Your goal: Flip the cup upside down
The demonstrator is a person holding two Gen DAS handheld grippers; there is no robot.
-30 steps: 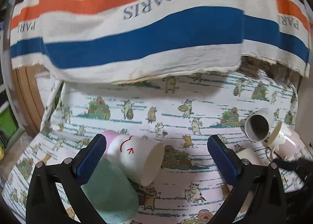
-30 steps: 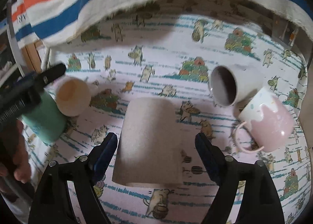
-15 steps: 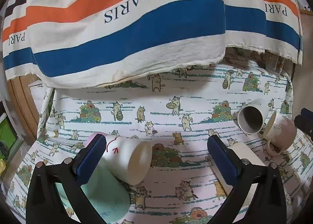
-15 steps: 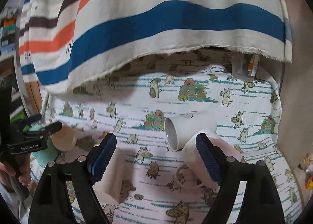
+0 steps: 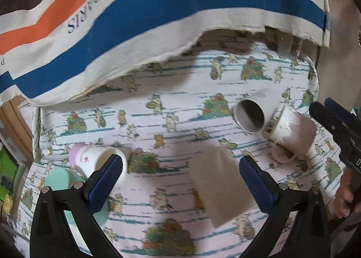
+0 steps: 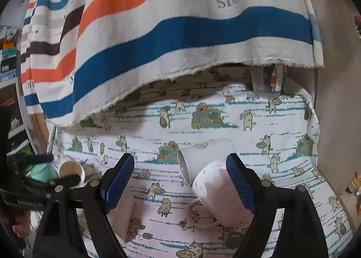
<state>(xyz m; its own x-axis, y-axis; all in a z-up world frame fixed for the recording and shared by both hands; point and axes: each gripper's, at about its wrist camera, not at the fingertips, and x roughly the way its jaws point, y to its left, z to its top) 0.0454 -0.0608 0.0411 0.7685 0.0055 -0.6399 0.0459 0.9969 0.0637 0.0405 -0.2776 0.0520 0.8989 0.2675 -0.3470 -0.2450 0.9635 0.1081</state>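
Observation:
Several cups lie on their sides on a cat-print cloth. A beige cup lies between the fingers of my open left gripper, which holds nothing. A white cup and a pink-and-white mug touch at the right. A white cup with a pink base leans on a mint green cup at the left. My right gripper is open and empty, above the white cup and the pink mug.
A striped "PARIS" towel hangs over the far edge of the table, also in the right wrist view. A clear container stands at the back right. A wall borders the right side. Shelves are at the left.
Both grippers have pulled back and up. The left one swung right, so the beige cup now lies between its fingers. The right one has turned towards the white cup and pink mug.

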